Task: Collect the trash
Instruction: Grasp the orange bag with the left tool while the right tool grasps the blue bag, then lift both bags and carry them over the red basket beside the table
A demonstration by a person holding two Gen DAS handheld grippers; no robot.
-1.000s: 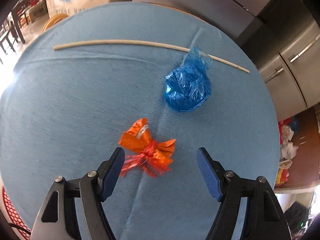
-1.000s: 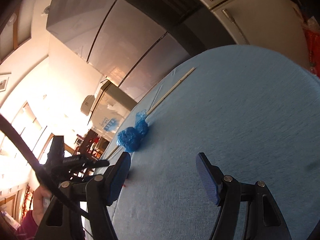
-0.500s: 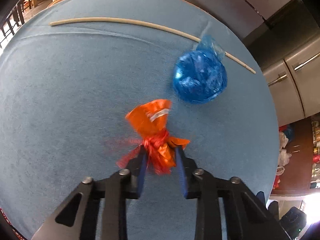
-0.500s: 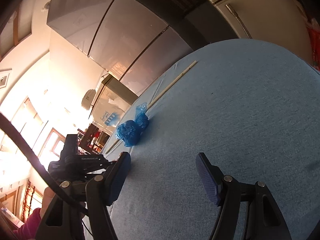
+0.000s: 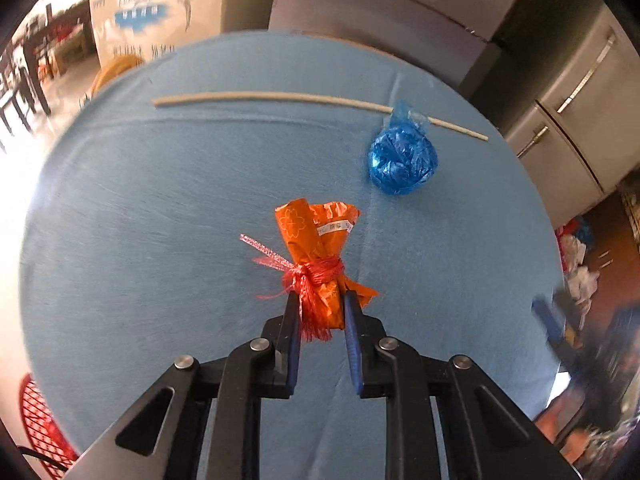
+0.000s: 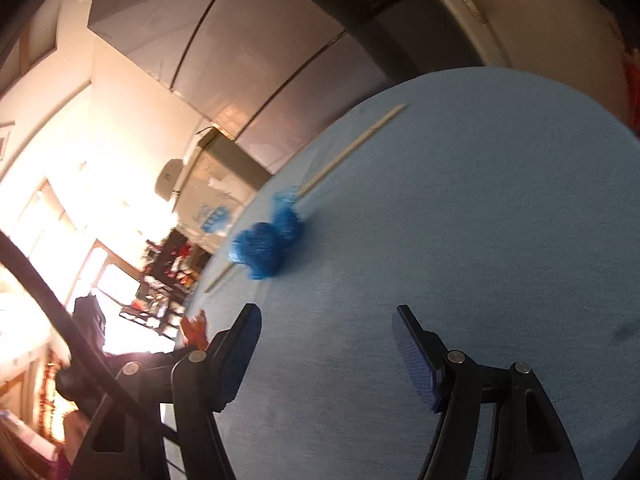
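Observation:
My left gripper is shut on an orange wrapper bundle tied with red netting, and holds it lifted off the round blue table. A crumpled blue plastic ball lies further back to the right, touching a long pale stick. In the right wrist view my right gripper stands open over bare blue cloth, nothing between its fingers. The blue plastic ball and the stick lie ahead of it to the left. A tip of the orange bundle shows by the left finger.
Grey cabinets with metal handles stand behind the table on the right. A red mesh basket sits below the table's left edge. Mixed rubbish lies on the floor at the right. A cardboard box stands beyond the far edge.
The left gripper closed on the orange bundle and lifted it off the table, pulling back. The right gripper stayed open and shifted slightly, so the blue ball looks nearer.

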